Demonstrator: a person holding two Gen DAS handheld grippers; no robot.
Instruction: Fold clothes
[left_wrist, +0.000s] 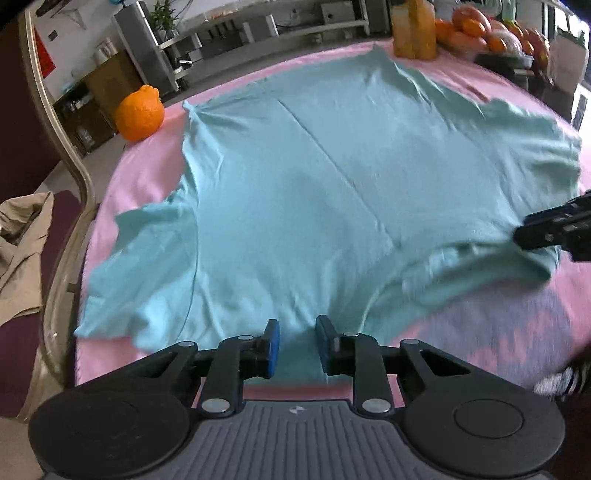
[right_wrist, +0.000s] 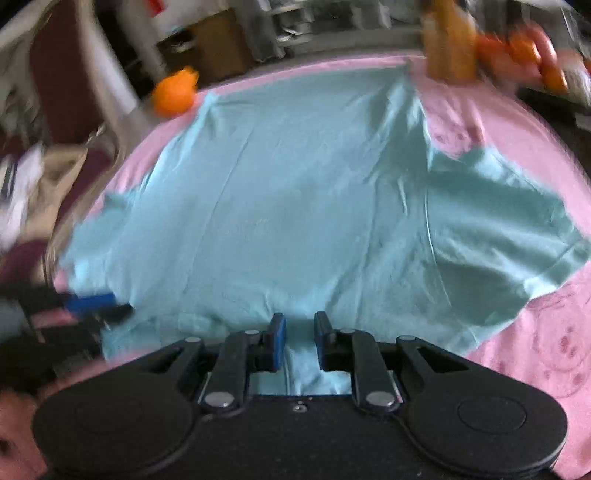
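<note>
A light blue T-shirt (left_wrist: 314, 192) lies spread flat on the pink tablecloth (left_wrist: 144, 162), collar end toward me, sleeves out to both sides. My left gripper (left_wrist: 297, 345) is open, its blue pads straddling the near shoulder edge of the shirt. My right gripper (right_wrist: 299, 341) is open too, with shirt cloth lying between its pads near the collar. The right gripper also shows in the left wrist view (left_wrist: 554, 230) at the right edge, over the collar. The left gripper shows in the right wrist view (right_wrist: 92, 301) at the left. The shirt fills the right wrist view (right_wrist: 295, 206), which is blurred.
An orange citrus fruit (left_wrist: 139, 113) sits at the table's far left edge. Juice bottles (left_wrist: 413, 29) and a pile of fruit (left_wrist: 487, 33) stand at the far right. A chair (left_wrist: 55, 206) with a beige cloth (left_wrist: 22, 254) stands left of the table.
</note>
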